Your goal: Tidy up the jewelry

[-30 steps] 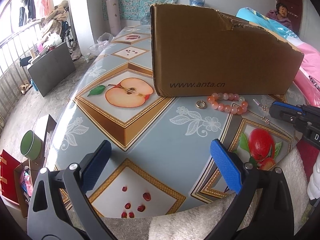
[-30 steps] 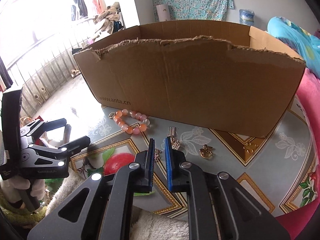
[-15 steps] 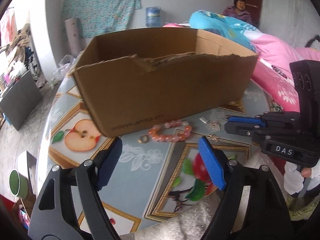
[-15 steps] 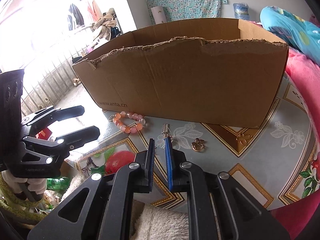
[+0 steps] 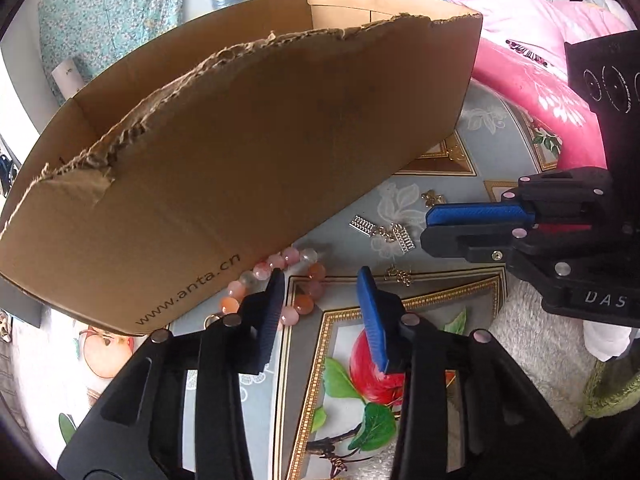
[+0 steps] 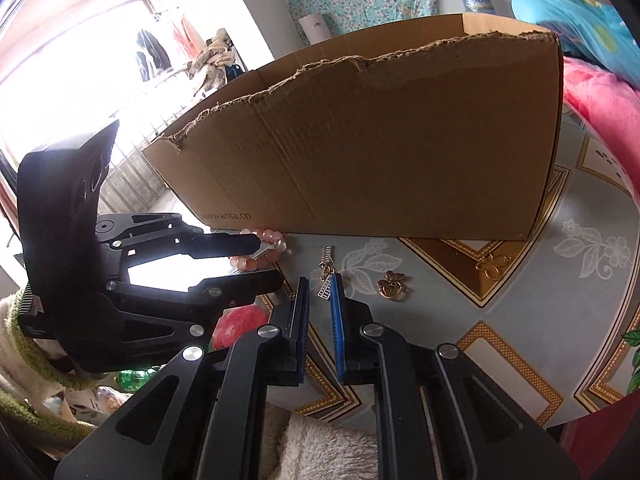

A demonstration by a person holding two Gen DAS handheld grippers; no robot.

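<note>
Against the cardboard box (image 5: pixel 248 152), whose near wall reads "www.anta.cn", the pink bead bracelet (image 5: pixel 296 276) lies on the bench (image 5: pixel 472 120), its loop stretching along that wall. The left gripper (image 5: pixel 320 280) straddles the bracelet's end away from the print, and its jaws have just been closing, beads between them, pads not yet pressing. Beside the box, the right gripper (image 6: pixel 319 284), marked "DAS", has narrow jaws over a silver chain clasp (image 6: pixel 326 272); whether they pinch it I cannot tell.
</note>
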